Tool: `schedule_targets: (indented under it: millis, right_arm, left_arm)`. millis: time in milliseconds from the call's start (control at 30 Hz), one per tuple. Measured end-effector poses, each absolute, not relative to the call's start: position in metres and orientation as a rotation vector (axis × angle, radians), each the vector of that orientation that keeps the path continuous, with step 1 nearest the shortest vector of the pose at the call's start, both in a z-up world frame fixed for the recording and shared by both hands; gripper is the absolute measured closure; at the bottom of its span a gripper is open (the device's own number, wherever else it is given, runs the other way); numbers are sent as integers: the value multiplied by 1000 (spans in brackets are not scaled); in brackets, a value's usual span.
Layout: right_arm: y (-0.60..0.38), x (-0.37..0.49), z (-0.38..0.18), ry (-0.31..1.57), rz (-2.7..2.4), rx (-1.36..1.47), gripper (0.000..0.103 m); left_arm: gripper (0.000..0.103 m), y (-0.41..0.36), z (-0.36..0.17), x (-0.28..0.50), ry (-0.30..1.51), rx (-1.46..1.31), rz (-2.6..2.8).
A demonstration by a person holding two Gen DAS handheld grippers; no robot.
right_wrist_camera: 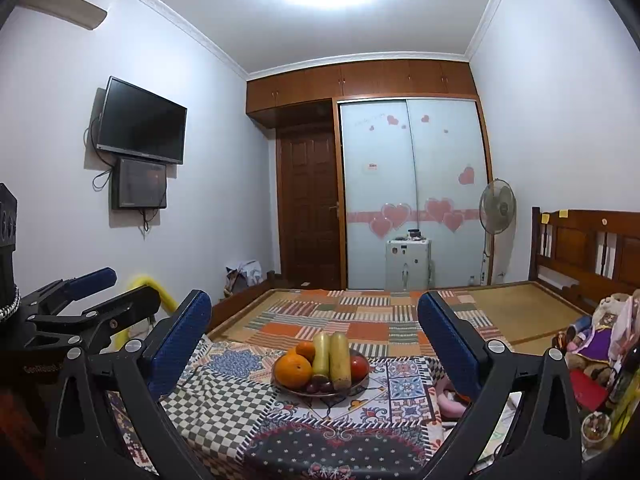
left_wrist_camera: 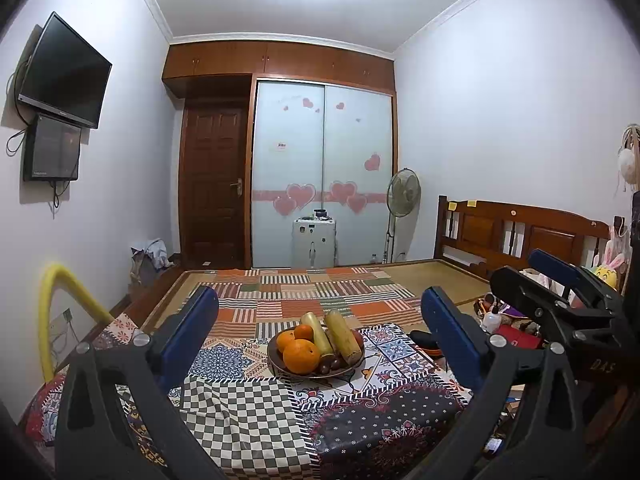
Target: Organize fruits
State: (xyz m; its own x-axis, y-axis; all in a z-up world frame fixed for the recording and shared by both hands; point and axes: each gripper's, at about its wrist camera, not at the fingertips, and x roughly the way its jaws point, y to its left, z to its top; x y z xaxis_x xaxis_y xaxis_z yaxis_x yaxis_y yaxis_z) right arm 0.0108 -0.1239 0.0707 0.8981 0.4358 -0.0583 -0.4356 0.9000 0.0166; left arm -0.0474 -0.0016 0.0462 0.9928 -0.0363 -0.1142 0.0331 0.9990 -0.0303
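Left wrist view: left tongs (left_wrist_camera: pixel 316 328) spread wide, empty, touching nothing. Bowl (left_wrist_camera: pixel 280 364) with oranges (left_wrist_camera: pixel 301 355), two long yellow fruits (left_wrist_camera: pixel 342 336) and small dark fruits sits ahead on patchwork bench (left_wrist_camera: pixel 240 400). Right tongs (left_wrist_camera: pixel 560 280) at right edge, also wide. Bed (left_wrist_camera: pixel 320 292) behind; wardrobe (left_wrist_camera: pixel 324 172), door, TV (left_wrist_camera: pixel 64 70), fan.

Right wrist view: right tongs (right_wrist_camera: pixel 314 328) wide apart, empty. Bowl (right_wrist_camera: pixel 280 380) centred between them, untouched. Toys (right_wrist_camera: pixel 596 332) right.
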Motion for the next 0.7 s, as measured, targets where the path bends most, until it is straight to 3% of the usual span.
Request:
schedule_targets:
  millis: [700]
  right_arm:
    - [-123, 6, 73, 62, 454, 1, 0]
  left_arm:
    - [0, -3, 43, -50, 111, -28, -47]
